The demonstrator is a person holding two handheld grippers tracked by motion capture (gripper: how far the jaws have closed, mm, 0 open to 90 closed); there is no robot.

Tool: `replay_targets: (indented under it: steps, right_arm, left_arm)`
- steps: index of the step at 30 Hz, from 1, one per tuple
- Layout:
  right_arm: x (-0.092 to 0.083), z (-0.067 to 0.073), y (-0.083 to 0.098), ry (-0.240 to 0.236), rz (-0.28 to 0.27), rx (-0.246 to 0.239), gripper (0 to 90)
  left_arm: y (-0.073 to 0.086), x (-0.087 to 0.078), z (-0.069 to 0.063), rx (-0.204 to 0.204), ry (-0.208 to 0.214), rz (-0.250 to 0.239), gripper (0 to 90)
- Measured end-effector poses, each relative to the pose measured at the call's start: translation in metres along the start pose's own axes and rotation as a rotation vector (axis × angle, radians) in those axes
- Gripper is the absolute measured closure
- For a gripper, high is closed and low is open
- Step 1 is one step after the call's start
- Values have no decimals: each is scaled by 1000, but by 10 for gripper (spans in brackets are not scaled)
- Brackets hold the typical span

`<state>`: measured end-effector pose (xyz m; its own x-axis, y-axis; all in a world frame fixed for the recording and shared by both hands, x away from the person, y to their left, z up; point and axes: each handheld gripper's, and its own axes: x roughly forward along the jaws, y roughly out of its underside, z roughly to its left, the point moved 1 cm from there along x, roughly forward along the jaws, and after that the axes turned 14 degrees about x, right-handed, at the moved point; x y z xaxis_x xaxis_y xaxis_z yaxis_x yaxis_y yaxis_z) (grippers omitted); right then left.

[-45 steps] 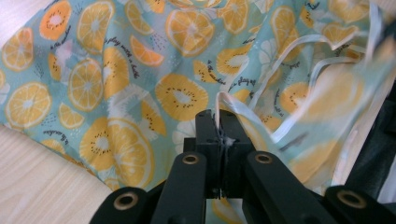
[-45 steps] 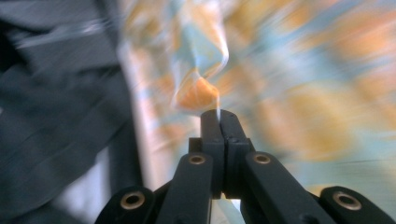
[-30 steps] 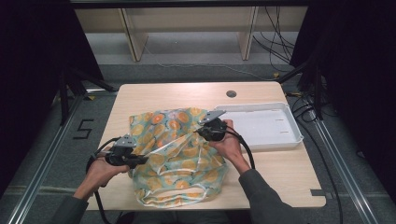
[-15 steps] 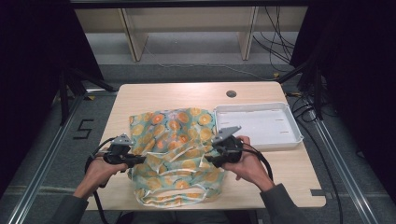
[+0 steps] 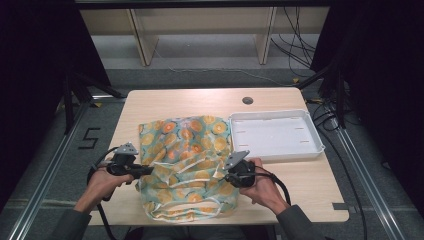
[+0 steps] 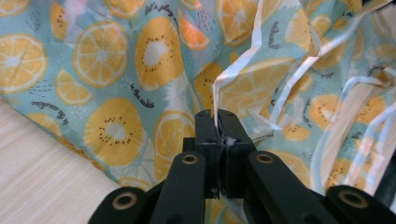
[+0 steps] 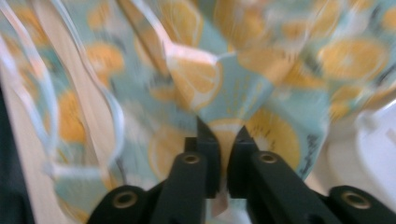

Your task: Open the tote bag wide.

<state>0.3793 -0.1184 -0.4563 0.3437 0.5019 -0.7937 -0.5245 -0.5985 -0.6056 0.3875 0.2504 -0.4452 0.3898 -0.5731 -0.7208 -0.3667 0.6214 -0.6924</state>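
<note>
A teal cloth (image 5: 185, 150) printed with orange and lemon slices and edged in white trim lies crumpled on the wooden table (image 5: 310, 190). At the cloth's near left edge, my left gripper (image 5: 147, 171) is shut on it. In the left gripper view the jaws (image 6: 218, 126) pinch a white trim strip (image 6: 238, 65) of the cloth (image 6: 116, 70). My right gripper (image 5: 226, 176) holds the cloth's near right edge. Though the right gripper view is blurred, the jaws (image 7: 223, 137) are clamped on a fold of the cloth (image 7: 233, 70).
A white shallow tray (image 5: 315, 147) stands just right of the cloth, and its corner (image 7: 373, 154) appears in the right gripper view. A round cable hole (image 5: 247, 100) sits at the table's far side. Bare wood lies along the front right.
My right gripper has pulled its hold on the cloth from the cloth's far middle down to the near right. The left gripper has hardly moved.
</note>
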Motion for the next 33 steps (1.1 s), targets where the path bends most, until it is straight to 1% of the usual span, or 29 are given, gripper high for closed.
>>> replay_targets:
  steps: [1, 2, 3, 4, 5, 7, 8, 9, 10, 11, 12, 13, 14, 15, 16, 18, 19, 20, 21, 22, 24, 25, 26, 27, 28, 29, 30, 32, 33]
  right_arm:
    - [-7, 0, -4, -11, -32, 18, 900]
    - [-15, -1, -8, -28, -60, 25, 900]
    - [-22, -2, -13, -55, -87, 23, 900]
    - [-29, -4, -17, -68, -124, 55, 900]
    - [-35, -7, -22, -79, -149, 64, 900]
    - [-42, -16, -33, -86, -208, 66, 900]
    - [-44, -20, -37, -87, -212, 70, 900]
    - [-42, -27, -43, -81, -231, 93, 900]
    - [-40, -30, -46, -86, -237, 108, 900]
    - [-36, -38, -51, -69, -250, 113, 900]
    - [-30, -45, -55, -56, -257, 138, 900]
    - [-24, -52, -58, -44, -251, 156, 900]
    - [-16, -60, -61, -40, -230, 153, 900]
    - [-6, -65, -62, -27, -205, 196, 900]
    - [4, -69, -62, -15, -218, 206, 896]
    - [21, -74, -60, -7, -158, 250, 881]
    - [30, -77, -59, 4, -142, 235, 861]
    - [37, -79, -57, 19, -117, 233, 841]
    - [41, -79, -55, 26, -97, 248, 801]
    - [44, -79, -54, 39, -61, 262, 774]
    - [44, -77, -53, 48, -34, 256, 747]
    - [44, -76, -54, 60, -34, 257, 711]
    - [43, -76, -54, 67, -33, 237, 638]
    - [42, -74, -55, 85, -23, 239, 587]
    - [39, -71, -55, 107, -34, 247, 551]
    - [35, -67, -55, 111, -49, 250, 517]
    - [27, -65, -57, 106, -38, 227, 488]
    - [13, -56, -57, 108, -83, 238, 474]
    - [4, -53, -59, 59, -132, 183, 474]
  left_arm:
    - [-1, -5, 1, 11, -5, -15, 874]
    - [-2, -11, 2, -6, 0, -26, 874]
    - [-3, -17, 3, -19, -2, -59, 874]
    - [-4, -24, 7, -3, -4, -56, 874]
    - [-5, -27, 8, -44, -20, -98, 874]
    - [-7, -35, 14, -42, -36, -126, 875]
    - [-8, -38, 18, -53, -39, -121, 875]
    - [-9, -38, 20, -61, -45, -141, 874]
    - [-10, -36, 24, -69, -46, -141, 874]
    - [-10, -34, 27, -83, -57, -132, 875]
    - [-10, -30, 32, -78, -64, -111, 874]
    - [-10, -22, 35, -111, -59, -124, 874]
    - [-10, -22, 35, -111, -59, -124, 872]
    - [-7, -9, 45, -124, -57, -81, 869]
    - [-5, -1, 49, -144, -53, -58, 868]
    - [2, 13, 55, -171, -56, -22, 865]
    - [5, 19, 57, -174, -52, -3, 857]
    - [8, 24, 59, -164, -64, 19, 838]
    - [10, 28, 59, -171, -58, 22, 825]
    - [12, 30, 59, -167, -38, 32, 809]
    - [14, 31, 56, -154, -41, 51, 772]
    - [14, 30, 56, -143, -33, 63, 763]
    - [14, 31, 55, -146, -48, 42, 763]
    - [13, 31, 54, -154, -53, 36, 773]
    - [12, 29, 54, -148, -40, 54, 778]
    - [12, 31, 52, -150, -53, 39, 791]
    - [12, 31, 52, -145, -58, 41, 800]
    - [12, 31, 53, -150, -69, 36, 830]
    - [11, 29, 53, -156, -66, 52, 837]
